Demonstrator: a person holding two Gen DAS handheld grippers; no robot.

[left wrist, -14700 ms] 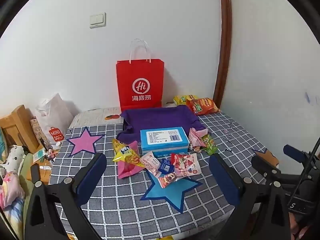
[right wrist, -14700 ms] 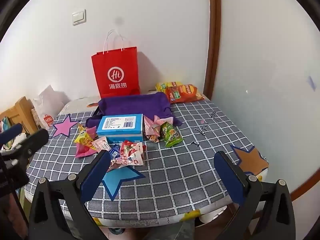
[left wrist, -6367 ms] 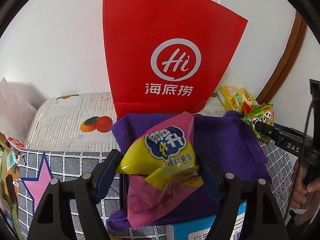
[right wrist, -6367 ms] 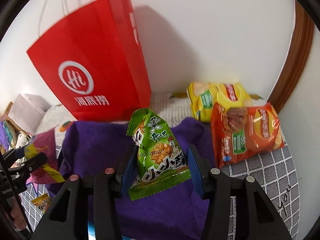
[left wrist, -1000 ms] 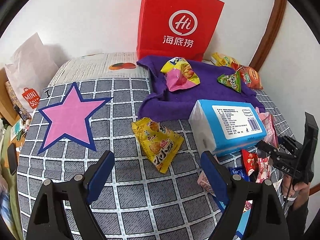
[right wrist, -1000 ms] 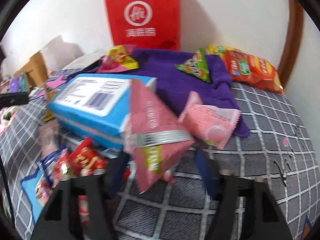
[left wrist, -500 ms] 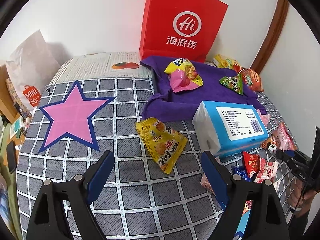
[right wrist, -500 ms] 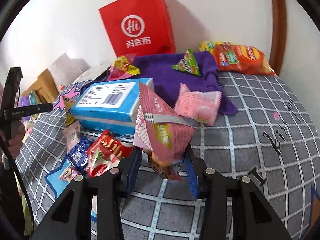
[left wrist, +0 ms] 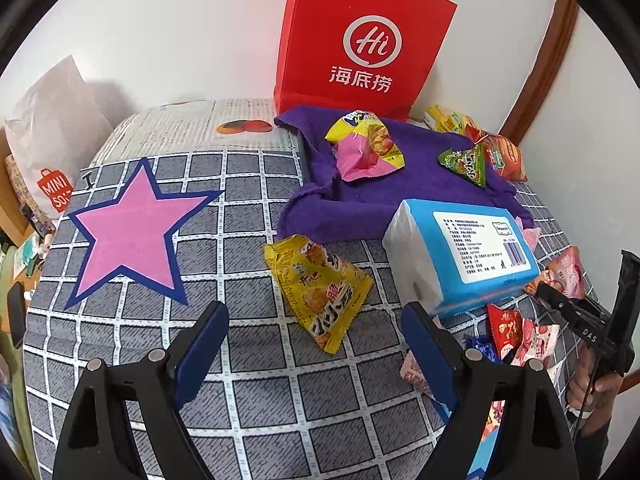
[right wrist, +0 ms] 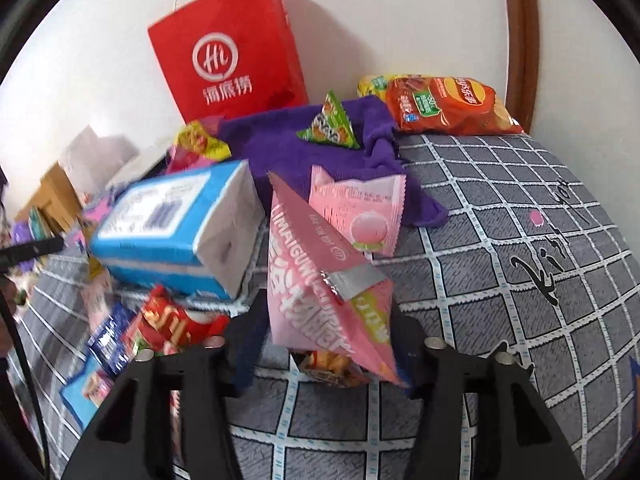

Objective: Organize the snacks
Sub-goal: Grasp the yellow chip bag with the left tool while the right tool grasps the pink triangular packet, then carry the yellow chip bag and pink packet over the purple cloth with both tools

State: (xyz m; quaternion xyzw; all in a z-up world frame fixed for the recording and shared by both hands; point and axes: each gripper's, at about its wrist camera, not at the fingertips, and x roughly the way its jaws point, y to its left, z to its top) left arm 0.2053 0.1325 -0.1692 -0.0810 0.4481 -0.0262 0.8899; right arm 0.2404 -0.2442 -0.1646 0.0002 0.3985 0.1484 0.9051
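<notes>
The red paper bag (left wrist: 362, 40) at the wall carries a white circle logo "Hi" and under it the Chinese characters "海底捞". Left of this bag, the white plastic bag (left wrist: 52, 128) has a red label "MINI SO". Far right of the red bag, the other gripper's handle (left wrist: 588, 334) shows the white letters "DAS". Print on the snack packets is too small to read.
</notes>
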